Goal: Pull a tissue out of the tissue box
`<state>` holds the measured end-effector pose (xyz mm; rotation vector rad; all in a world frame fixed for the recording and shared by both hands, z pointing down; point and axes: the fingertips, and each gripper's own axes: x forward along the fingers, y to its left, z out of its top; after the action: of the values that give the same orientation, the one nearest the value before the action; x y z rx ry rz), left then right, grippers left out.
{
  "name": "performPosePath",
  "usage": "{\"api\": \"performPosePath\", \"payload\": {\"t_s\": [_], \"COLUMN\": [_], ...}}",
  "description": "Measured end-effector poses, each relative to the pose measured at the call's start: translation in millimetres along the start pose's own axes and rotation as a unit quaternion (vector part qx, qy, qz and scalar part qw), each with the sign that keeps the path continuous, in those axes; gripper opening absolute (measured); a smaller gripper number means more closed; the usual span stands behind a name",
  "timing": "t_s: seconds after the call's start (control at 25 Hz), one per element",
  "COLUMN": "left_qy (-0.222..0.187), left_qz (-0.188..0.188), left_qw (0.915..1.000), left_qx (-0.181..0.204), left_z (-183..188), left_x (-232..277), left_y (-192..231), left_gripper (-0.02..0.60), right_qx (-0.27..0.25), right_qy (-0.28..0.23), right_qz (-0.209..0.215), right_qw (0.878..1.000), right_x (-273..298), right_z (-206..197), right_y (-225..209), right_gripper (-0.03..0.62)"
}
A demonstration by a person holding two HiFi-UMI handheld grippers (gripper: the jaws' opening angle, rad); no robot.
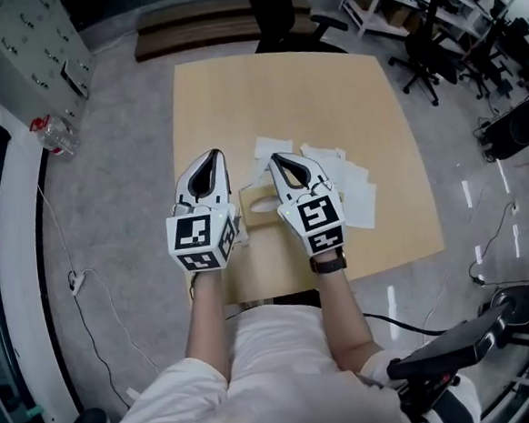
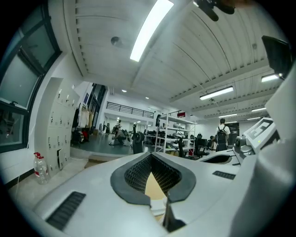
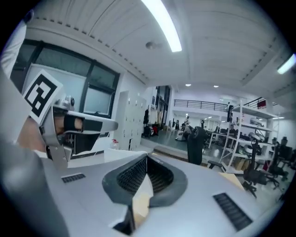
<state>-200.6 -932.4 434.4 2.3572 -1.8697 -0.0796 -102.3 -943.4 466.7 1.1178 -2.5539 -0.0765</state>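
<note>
A tan cardboard tissue box with an oval slot lies on the wooden table, between my two grippers and partly under them. Both grippers are held high above it, side by side and pointing away from me. My left gripper is shut, its tips meeting with nothing between them. My right gripper is also shut at the tips. A white and tan patch shows through the gap behind its tips in the right gripper view. I cannot tell whether that is a tissue or the table below.
Several loose white tissues lie spread on the table right of the box. A black office chair stands at the table's far edge. A plastic bottle stands on the floor at the left. Shelves and chairs fill the far right.
</note>
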Motion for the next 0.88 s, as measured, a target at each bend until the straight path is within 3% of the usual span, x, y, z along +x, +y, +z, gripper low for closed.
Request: {"api": "performPosePath", "payload": {"t_s": [0.2, 0.4, 0.88], "left_qy": [-0.03, -0.05, -0.063], "left_qz": [-0.014, -0.03, -0.037], "left_qw": [0.9993, 0.9975, 0.9959], "left_qx": [0.02, 0.039, 0.053], "left_z": [28.6, 47.8, 60.4], "left_x": [-17.8, -34.8, -55.2], "left_y": [-18.0, -37.7, -48.4], "left_gripper": [0.002, 0.002, 0.002], "right_qx": [0.037, 0.065, 0.093], "right_qy": [-0.101, -0.164, -0.167], "right_qz": [-0.05, -0.094, -0.135], "right_qw": [0.993, 0.98, 0.972], "right_x": [-38.6, -68.8, -93.8], "right_z": [56.6, 79.9, 76.1], "right_y": [-9.9, -15.9, -16.0], "right_gripper": [0.005, 0.005, 0.005]}}
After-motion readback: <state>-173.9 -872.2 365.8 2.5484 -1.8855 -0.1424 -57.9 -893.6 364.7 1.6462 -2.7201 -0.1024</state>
